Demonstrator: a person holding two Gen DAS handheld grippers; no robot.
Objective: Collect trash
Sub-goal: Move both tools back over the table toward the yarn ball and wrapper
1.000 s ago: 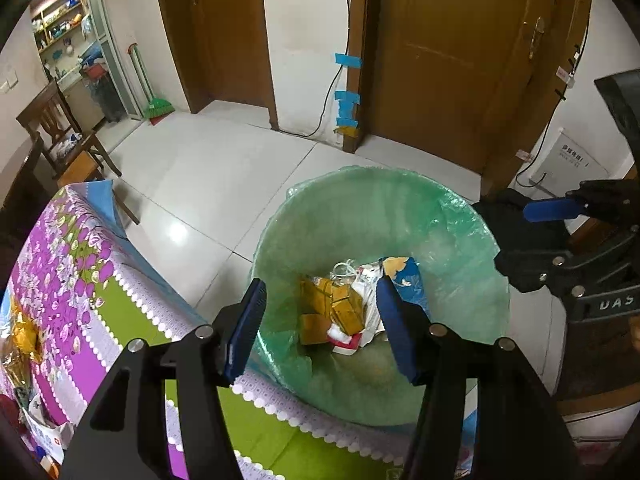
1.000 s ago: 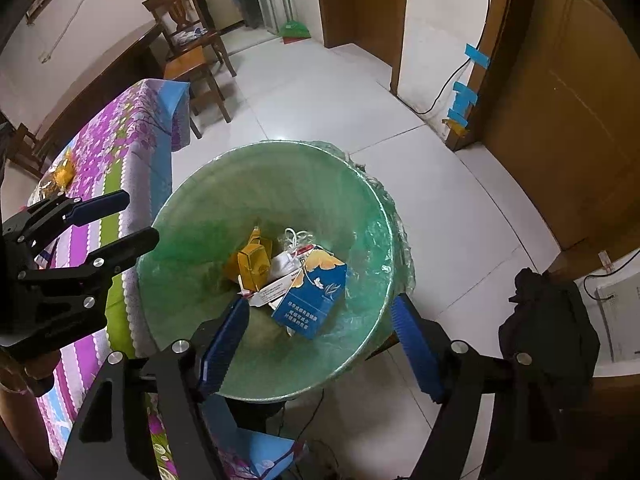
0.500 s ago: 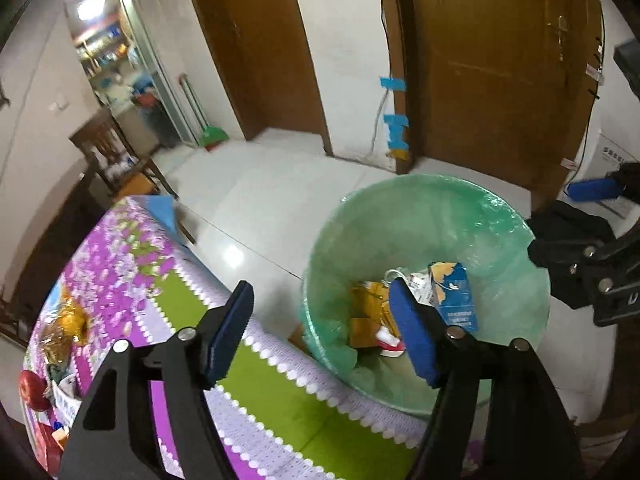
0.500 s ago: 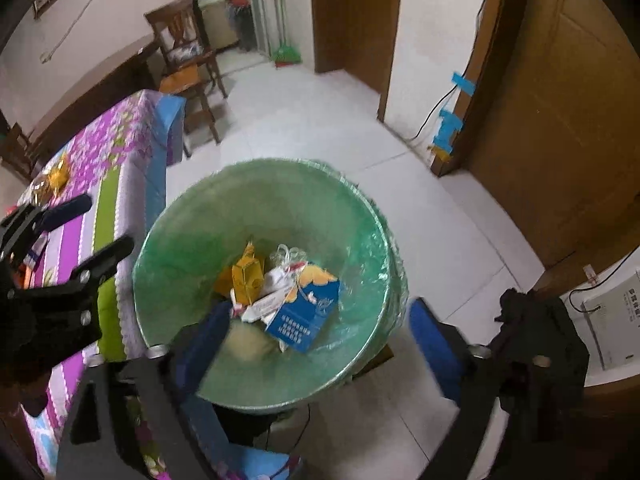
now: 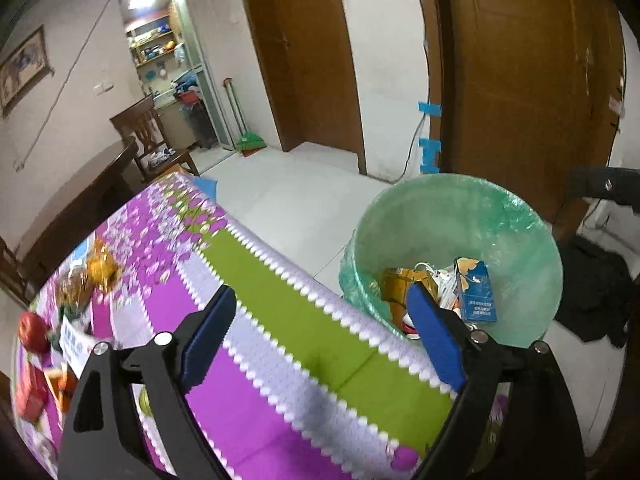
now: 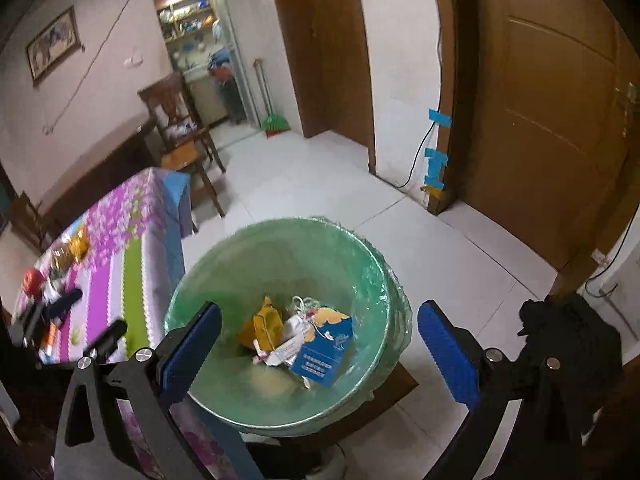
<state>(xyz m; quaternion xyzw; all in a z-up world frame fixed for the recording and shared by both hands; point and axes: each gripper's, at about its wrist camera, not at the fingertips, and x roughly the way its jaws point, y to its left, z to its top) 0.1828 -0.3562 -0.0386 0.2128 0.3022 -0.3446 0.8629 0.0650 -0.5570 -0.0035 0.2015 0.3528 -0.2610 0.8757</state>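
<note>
Both wrist views angle downward (close in), sharing the bin (image 5: 452, 208) beside the table (image 5: 280, 312).

White tiled floor (image 6: 320, 184); brown wooden doors (image 6: 552, 112); wooden chair (image 6: 180, 128); lit pantry doorway (image 5: 168, 52); framed picture (image 6: 52, 48).

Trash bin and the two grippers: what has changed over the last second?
Left gripper swung from over the trash bin toward the tablecloth, its jaws just opening wider, nothing between them. Right gripper also opened fully, empty, and remains over the bin. The blue carton and yellow carton stayed in the bin.
</note>
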